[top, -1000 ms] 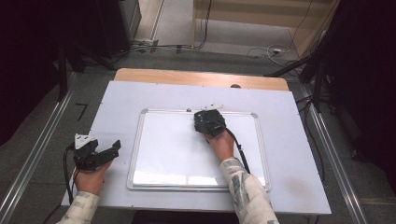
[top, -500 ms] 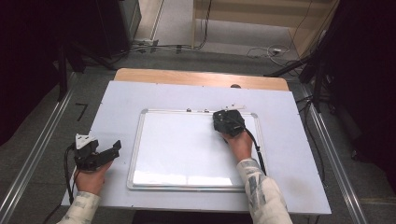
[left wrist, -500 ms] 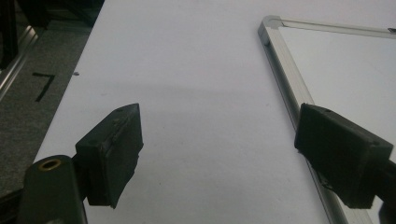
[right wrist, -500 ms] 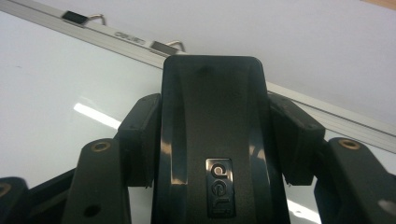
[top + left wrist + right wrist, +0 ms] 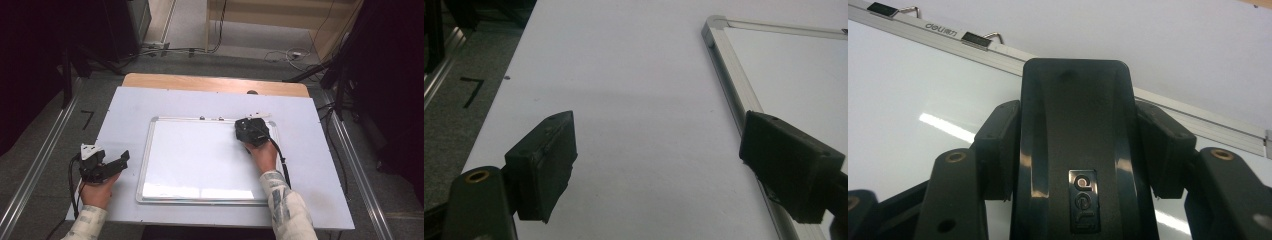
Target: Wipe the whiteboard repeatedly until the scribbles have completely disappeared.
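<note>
Right tongs (image 5: 248,131) pinching the black eraser (image 5: 1075,150) at the whiteboard's (image 5: 200,160) far right corner.
Clamping the eraser from both sides, pads pressing its flanks, holding it down on the white surface just short of the top frame and its two clips (image 5: 979,38). Resting left tongs (image 5: 107,167) on the counter (image 5: 125,107), spread wide, nothing between them, sitting just left of the whiteboard's edge, well apart from the eraser.

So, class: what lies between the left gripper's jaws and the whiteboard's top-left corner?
Nothing but bare white tabletop. In the left gripper view, the left gripper stands open over it, and the whiteboard frame runs past the right-hand jaw.
</note>
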Available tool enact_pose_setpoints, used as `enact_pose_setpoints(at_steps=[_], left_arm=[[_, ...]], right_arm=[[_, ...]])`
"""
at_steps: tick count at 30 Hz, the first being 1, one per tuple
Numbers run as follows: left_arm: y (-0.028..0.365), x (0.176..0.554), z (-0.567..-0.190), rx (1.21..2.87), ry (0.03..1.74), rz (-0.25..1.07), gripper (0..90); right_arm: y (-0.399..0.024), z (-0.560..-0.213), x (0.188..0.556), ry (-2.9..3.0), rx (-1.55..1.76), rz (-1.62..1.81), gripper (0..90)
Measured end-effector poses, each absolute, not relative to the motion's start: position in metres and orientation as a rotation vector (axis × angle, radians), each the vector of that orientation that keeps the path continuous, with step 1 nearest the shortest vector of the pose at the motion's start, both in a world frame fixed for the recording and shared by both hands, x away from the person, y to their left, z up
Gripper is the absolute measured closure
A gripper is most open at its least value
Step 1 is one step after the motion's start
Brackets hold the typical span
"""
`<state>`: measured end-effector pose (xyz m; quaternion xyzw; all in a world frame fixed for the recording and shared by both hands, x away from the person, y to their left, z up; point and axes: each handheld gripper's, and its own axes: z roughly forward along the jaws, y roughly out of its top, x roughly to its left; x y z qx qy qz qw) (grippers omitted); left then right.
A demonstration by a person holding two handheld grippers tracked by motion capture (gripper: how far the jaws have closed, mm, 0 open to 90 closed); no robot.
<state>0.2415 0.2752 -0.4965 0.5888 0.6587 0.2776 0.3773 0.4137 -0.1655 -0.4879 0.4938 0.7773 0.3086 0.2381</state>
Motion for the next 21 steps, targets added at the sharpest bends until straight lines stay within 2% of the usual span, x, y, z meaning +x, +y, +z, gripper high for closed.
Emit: enact_pose_setpoints(at_steps=[13, 21], left_arm=[[0.274, 0.242, -0.497, 1.508, 1.682, 0.712, 15.8], [0.273, 0.243, -0.497, 1.51, 1.682, 0.712, 15.8]], right_arm=[[-0.166, -0.488, 0.413, 2.114, 1.369, 0.84, 39.1], [-0.148, -0.489, 0.41, 2.135, 1.34, 0.851, 39.1]])
